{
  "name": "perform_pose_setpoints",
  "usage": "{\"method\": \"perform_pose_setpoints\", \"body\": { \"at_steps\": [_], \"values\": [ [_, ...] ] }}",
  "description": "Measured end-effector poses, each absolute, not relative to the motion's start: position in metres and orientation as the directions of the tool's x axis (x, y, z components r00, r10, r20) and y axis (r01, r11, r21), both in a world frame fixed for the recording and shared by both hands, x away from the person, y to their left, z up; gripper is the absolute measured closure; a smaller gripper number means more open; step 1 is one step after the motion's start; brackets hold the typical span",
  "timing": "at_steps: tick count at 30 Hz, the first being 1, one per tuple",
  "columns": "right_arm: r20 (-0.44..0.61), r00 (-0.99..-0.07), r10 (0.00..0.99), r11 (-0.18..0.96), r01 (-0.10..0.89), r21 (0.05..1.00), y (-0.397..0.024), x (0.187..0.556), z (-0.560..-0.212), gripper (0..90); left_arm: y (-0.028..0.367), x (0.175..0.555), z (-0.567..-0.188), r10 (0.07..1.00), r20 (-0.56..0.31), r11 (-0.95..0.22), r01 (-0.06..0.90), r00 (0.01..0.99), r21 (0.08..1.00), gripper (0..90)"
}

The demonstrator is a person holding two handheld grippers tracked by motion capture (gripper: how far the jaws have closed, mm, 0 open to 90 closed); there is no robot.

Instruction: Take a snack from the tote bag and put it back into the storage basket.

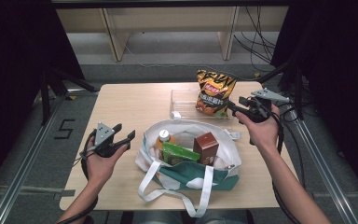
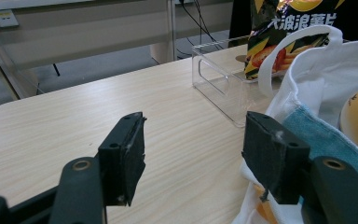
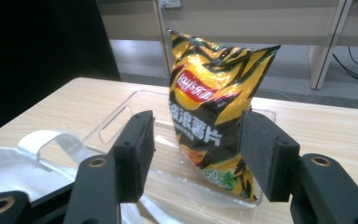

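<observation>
Yellow chip bag upright in clear tray, just beyond wide-open right hand-held gripper.

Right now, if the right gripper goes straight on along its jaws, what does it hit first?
Likely the yellow-and-black crisp bag standing in the clear plastic tray. It sits centred ahead of the open right gripper; the gap is hard to judge.

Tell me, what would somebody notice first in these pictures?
Probably the bright yellow chip bag, standing in the clear tray at the table's far side, with the open right gripper beside it. Next, the white tote bag in the middle, holding boxes and an orange-capped bottle.
</observation>
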State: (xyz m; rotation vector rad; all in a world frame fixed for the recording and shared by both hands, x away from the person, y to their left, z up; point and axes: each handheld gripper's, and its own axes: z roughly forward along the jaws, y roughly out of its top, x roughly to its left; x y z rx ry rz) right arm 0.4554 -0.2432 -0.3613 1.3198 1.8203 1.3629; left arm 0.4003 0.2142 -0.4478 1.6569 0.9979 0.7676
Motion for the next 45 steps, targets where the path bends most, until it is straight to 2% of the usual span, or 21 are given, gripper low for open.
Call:
{"method": "perform_pose_setpoints", "body": {
  "at_steps": [18,21,22,26,32,36,42,45],
  "values": [
    [0.147,-0.441,0.885,0.038,0.386,0.922,-0.237,0.425,-0.366,44.7,0.213,0.400,-0.448,0.890,0.017,-0.144,0.244,0.456,0.959,38.4],
    [0.128,-0.444,0.887,0.057,0.381,0.923,-0.236,0.421,-0.367,43.2,0.213,0.400,-0.448,0.890,0.016,-0.143,0.244,0.456,0.959,38.4],
    [0.165,-0.434,0.886,0.031,0.409,0.912,-0.234,0.418,-0.366,43.1,0.213,0.400,-0.448,0.890,0.016,-0.143,0.245,0.455,0.959,38.4],
    [0.146,-0.458,0.877,0.045,0.381,0.923,-0.234,0.415,-0.368,41.3,0.214,0.400,-0.448,0.891,0.016,-0.142,0.245,0.455,0.959,38.4],
    [0.172,-0.453,0.875,0.025,0.397,0.917,-0.231,0.405,-0.365,38.5,0.214,0.400,-0.448,0.891,0.015,-0.141,0.245,0.454,0.959,38.4],
    [0.145,-0.467,0.872,0.047,0.376,0.925,-0.232,0.402,-0.366,37.3,0.214,0.400,-0.448,0.890,0.017,-0.143,0.244,0.456,0.959,38.3],
    [0.176,-0.452,0.875,0.026,0.406,0.914,-0.229,0.394,-0.368,36.5,0.216,0.400,-0.448,0.887,0.014,-0.140,0.239,0.462,0.961,38.2],
    [0.153,-0.466,0.871,0.047,0.390,0.920,-0.232,0.392,-0.368,36.4,0.217,0.399,-0.449,0.890,0.010,-0.136,0.244,0.456,0.960,38.2]
  ]
}}
